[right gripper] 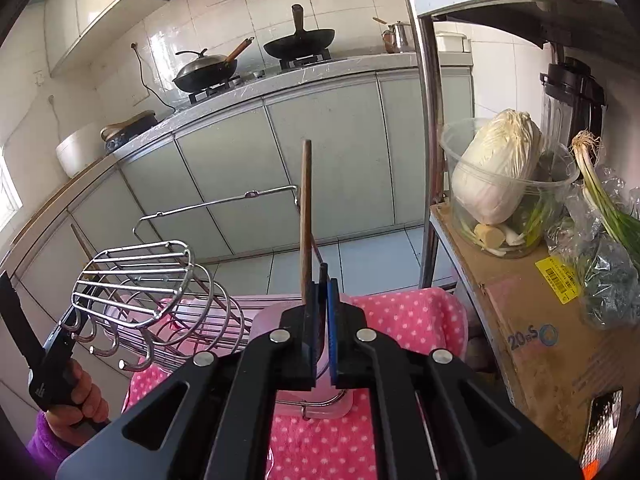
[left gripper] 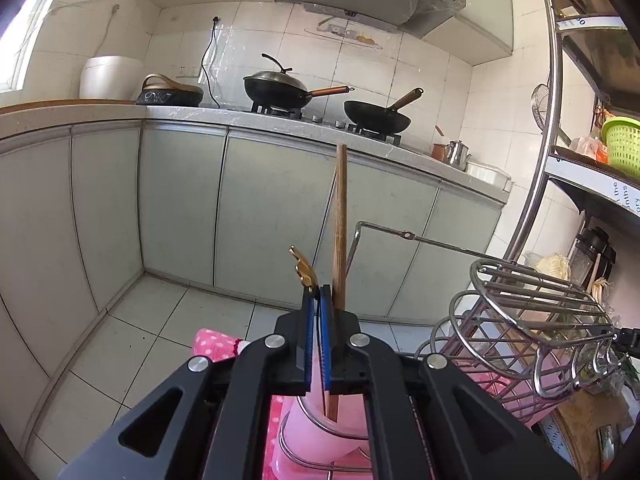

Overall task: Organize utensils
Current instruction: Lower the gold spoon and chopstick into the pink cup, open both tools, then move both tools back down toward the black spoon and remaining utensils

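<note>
- Gold-handled utensil (left gripper: 303,267): only its gold end shows, just above centre of the left wrist view, poking up-left out of the tips. Can't tell if it's a spoon or a fork.
- Left gripper (left gripper: 318,292): tongs pressed together, pinching that gold end between the blue pads.
- Wooden chopstick (left gripper: 340,208): plain brown, long and near upright, just right of the tips. Its lower end drops into the pink cup (left gripper: 316,432) at bottom centre, so it looks already stowed.
- Right gripper (right gripper: 323,284): tongs pressed together at centre of the right wrist view. A thin dark sliver sits at the tips, but can't tell if it's a held item or part of the finger.
- A second wooden stick (right gripper: 306,208) stands just left of those tips, over a pink tub. Can't tell if it's the same cup.
- Progress, my read: partway. At least one stick is in, the gold piece is not yet dropped, and how many utensils are left can't be seen.
- Wire rack (right gripper: 136,280): chrome with hooks along its edge, left of centre in the right wrist view, on a pink dotted towel (right gripper: 400,320).
- Hand (right gripper: 86,396) with a purple sleeve grips a black handle at lower left.
- Further out: cabbage tub (right gripper: 496,168) on a box at right, woks (left gripper: 276,88) on the stove at top.
</note>
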Action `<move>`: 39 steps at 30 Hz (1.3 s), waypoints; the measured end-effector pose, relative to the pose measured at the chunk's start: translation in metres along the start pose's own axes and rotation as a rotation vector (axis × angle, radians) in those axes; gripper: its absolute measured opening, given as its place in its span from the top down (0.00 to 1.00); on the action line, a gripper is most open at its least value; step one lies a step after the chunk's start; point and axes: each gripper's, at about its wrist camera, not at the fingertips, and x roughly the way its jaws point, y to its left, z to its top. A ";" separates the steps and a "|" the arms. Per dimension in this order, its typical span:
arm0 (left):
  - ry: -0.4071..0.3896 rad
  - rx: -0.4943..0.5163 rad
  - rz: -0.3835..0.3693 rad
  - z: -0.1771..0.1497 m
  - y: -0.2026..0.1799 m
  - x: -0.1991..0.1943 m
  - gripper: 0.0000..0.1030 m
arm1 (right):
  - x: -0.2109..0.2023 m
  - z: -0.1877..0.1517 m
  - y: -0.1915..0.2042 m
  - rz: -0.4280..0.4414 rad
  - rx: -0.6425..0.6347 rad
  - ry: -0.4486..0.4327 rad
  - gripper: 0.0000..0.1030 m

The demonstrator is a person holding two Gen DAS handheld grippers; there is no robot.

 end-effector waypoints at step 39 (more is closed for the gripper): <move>0.250 -0.045 -0.125 -0.040 0.004 -0.070 0.72 | -0.040 -0.105 0.017 0.092 0.016 0.097 0.73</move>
